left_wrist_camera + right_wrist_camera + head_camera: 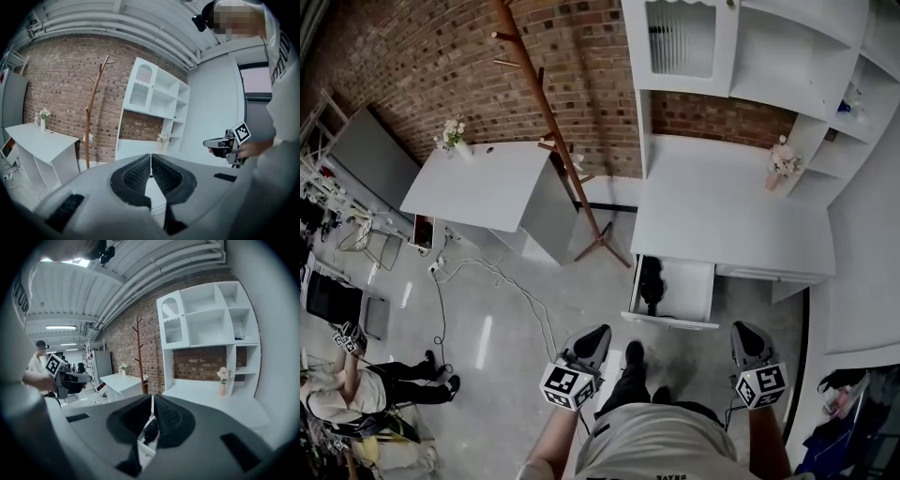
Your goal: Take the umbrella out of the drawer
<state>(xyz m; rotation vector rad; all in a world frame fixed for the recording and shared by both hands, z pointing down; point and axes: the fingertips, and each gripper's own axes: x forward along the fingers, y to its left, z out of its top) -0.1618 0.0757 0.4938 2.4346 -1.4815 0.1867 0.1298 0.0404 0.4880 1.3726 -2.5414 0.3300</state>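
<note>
A black folded umbrella [651, 284] lies in the left part of an open white drawer [671, 322] pulled out from the white desk [722, 216]. In the right gripper view the umbrella [150, 430] shows low down through the gap below the jaws. My left gripper [598, 334] hangs in the air short of the drawer's front, to its left, its jaws shut and empty. Level with it on the other side, my right gripper [748, 328] is beyond the drawer's right corner, also shut on nothing. Each gripper view shows its own jaws [150, 157] [153, 399] meeting at the tips.
A wooden coat rack [548, 122] stands left of the desk against the brick wall. A white side table [478, 183] with flowers is further left. A pink flower vase [783, 164] sits on the desk under white shelves. Cables cross the floor; a person [356, 394] is at the far left.
</note>
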